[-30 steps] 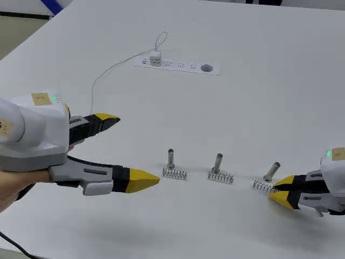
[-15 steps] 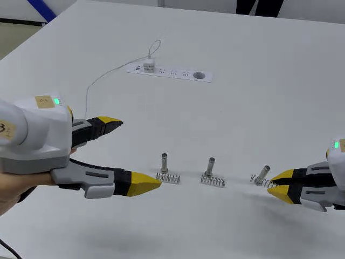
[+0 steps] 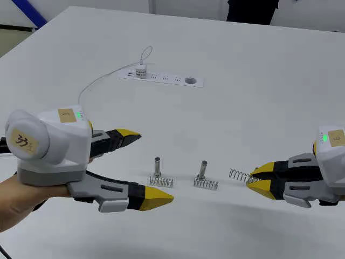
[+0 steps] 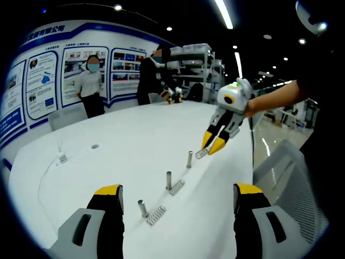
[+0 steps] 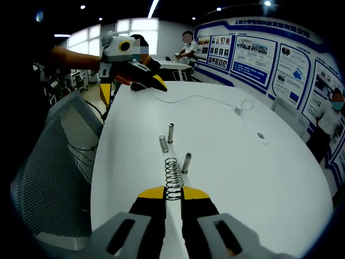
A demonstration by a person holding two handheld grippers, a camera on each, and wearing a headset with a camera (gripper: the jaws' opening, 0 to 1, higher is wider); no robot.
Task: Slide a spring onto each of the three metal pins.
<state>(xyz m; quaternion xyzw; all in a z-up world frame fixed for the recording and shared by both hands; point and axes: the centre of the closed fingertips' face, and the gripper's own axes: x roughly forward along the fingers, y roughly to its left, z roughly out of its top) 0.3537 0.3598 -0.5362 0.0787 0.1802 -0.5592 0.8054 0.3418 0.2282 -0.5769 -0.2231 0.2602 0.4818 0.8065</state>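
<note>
1. The right gripper (image 5: 173, 194) has its jaws pinched almost shut on one end of a spring (image 5: 173, 175), and the rest of the coil pokes out past the tips. A second ago this spring lay on the table (image 3: 269, 97) with the tips just reaching its end. Now it is gripped and looks raised off the surface, to the right of the middle pin (image 3: 202, 167).
2. That makes the first pick look done. The next move is likely to line the coil's free end over the right pin (image 4: 190, 158), which stands just beside the coil, one place right of the middle pin. No pin carries a spring yet.
3. The left gripper (image 4: 178, 190) has its jaws spread wide and holds nothing. It hovers to the left of the middle pin, much as it did a second ago.
4. Count:
   - Pins: three, all upright, namely the middle pin, the right pin and the left pin (image 3: 157, 164).
   - Springs: three. One is held and two lie flat, one at the middle pin's foot (image 3: 206, 184) and one at the left pin's foot (image 3: 161, 181).
5. A single power strip (image 3: 161, 78) lies well beyond the middle pin, with one plug and a white cable (image 3: 99, 81).
</note>
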